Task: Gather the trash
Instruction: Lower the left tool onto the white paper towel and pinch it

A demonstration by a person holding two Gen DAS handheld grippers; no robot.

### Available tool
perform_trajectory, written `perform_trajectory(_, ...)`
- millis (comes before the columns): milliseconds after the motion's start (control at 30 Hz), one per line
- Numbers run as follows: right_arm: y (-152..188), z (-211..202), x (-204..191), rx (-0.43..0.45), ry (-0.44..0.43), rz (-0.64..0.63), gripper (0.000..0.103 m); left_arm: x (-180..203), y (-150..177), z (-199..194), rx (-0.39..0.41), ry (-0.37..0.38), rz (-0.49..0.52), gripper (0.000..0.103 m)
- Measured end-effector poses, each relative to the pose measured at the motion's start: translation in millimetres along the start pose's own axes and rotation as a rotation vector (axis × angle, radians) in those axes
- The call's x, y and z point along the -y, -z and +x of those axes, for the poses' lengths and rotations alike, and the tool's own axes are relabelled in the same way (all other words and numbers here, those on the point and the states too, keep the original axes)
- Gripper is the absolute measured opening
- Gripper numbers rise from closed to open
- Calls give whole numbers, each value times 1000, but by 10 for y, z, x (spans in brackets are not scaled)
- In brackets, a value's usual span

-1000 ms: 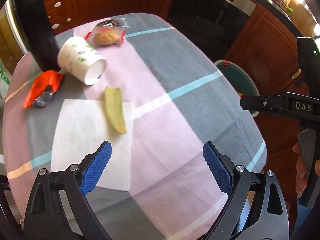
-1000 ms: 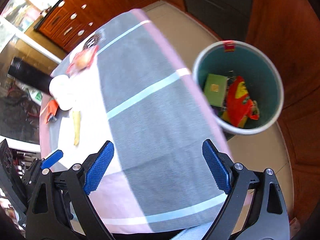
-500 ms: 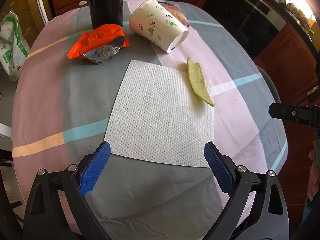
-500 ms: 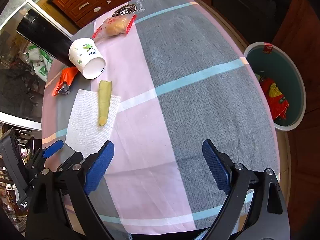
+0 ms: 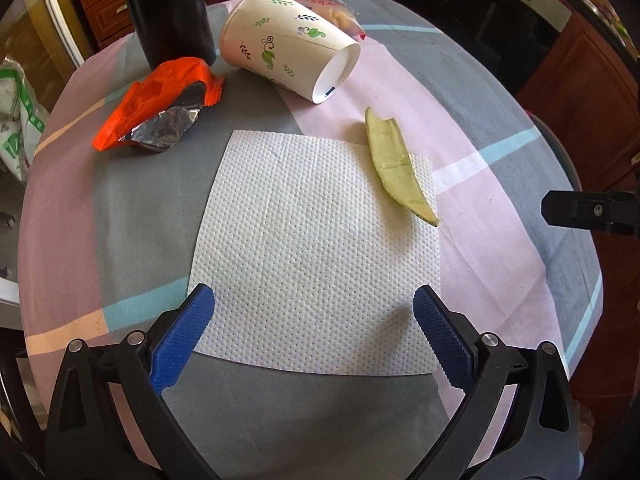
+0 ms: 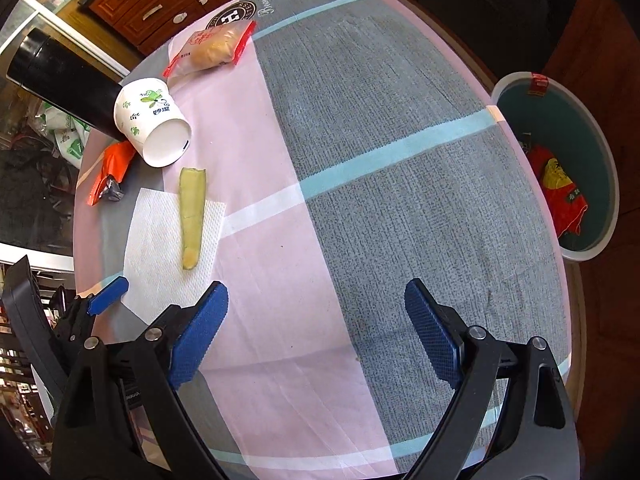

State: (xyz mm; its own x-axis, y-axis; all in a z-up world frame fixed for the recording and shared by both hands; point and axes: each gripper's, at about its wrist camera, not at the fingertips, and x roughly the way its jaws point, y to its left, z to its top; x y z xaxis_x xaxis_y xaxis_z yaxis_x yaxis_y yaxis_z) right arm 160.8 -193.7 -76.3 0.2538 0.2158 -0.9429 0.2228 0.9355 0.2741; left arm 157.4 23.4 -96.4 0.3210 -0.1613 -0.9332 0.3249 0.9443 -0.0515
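A white paper towel [image 5: 312,248] lies flat on the checked tablecloth, a pale green peel [image 5: 398,166] resting on its right edge. My left gripper [image 5: 312,300] hovers over the towel's near edge, its jaws opening wide with nothing pressed between the pads. Behind lie a tipped paper cup [image 5: 288,42] and an orange foil wrapper [image 5: 160,100]. In the right wrist view my right gripper [image 6: 316,296] stands open above bare cloth, right of the towel [image 6: 160,236], peel [image 6: 192,216], cup [image 6: 152,128], wrapper [image 6: 110,176] and a sealed snack bag [image 6: 212,46].
A black cylinder [image 5: 168,4] stands behind the cup. A teal bin [image 6: 600,196] with red packaging inside sits on the floor beyond the table's right edge. Wooden cabinets ring the round table [image 6: 400,200]. The right gripper's finger tip [image 5: 580,210] shows at the right.
The left gripper swung left and dropped toward the paper towel, which now fills its view, and its jaws widened slightly. The right gripper swung from over the bin back above the table.
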Motion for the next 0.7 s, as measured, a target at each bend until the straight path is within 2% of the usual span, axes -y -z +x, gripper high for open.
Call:
perform_trajectory(100,-30,30,49,-3,-7,10,86,104,-3,39,9,-38,34,99)
perform_trajectory(333,-61,108,141,-19,-19,24,86,173,2,58,55,-44,20,99)
perform_trajectory(433,-66,142,145,-25,-26,24,86,224,29,23,68,-51,15,91)
perform_trajectory(533,-69,169,146,-30,-34,26,86,328,82,-50,81,-48,30,71)
perform_trajectory(600,-64,173,141,-30,-40,27,86,393,99,-81,85,-37,45,53)
perform_trajectory(633,-65,171,140,-29,-42,27,86,421,90,-80,85,-31,47,50)
perform_trajectory(667,-62,169,138,-29,-44,26,86,433,88,-89,83,-21,44,41)
perform_trajectory(700,-59,162,139,-28,-46,25,86,430,84,-101,81,-3,32,27)
